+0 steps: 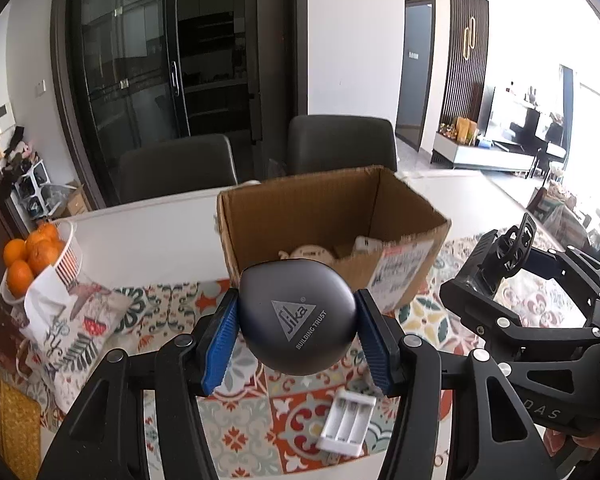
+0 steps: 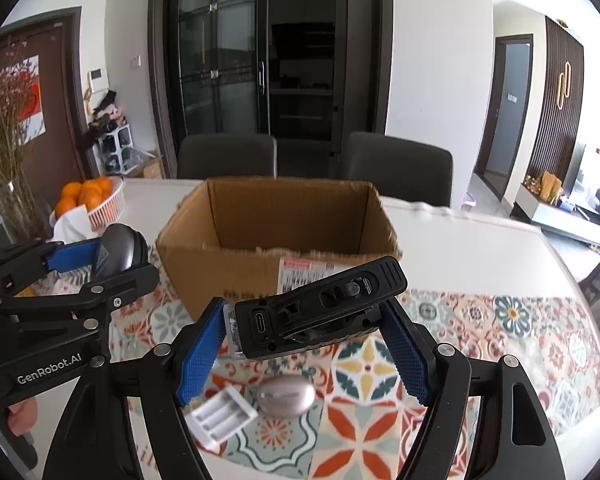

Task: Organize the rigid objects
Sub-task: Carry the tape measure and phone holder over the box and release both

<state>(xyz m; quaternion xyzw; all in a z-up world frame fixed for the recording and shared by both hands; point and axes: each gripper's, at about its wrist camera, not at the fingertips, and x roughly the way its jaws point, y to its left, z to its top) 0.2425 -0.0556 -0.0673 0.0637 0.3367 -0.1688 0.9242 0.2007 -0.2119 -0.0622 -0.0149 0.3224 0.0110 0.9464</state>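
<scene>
My left gripper (image 1: pixel 296 320) is shut on a dark grey oval case (image 1: pixel 298 318) marked "Sika", held above the patterned mat in front of the open cardboard box (image 1: pixel 300 216). The case also shows in the right wrist view (image 2: pixel 120 250). My right gripper (image 2: pixel 304 320) is shut on a black plastic clip device (image 2: pixel 320 306) with a USB-C port, held just before the box (image 2: pixel 276 216). A white battery holder (image 1: pixel 346 422) and a pinkish oval case (image 2: pixel 286 394) lie on the mat below. A couple of pale objects (image 1: pixel 308 254) sit inside the box.
A white basket of oranges (image 1: pixel 40 252) and a patterned pouch (image 1: pixel 76 328) stand at the left. A vase of dried flowers (image 2: pixel 4 132) is at far left. Two dark chairs (image 2: pixel 228 156) stand behind the white table (image 2: pixel 460 236).
</scene>
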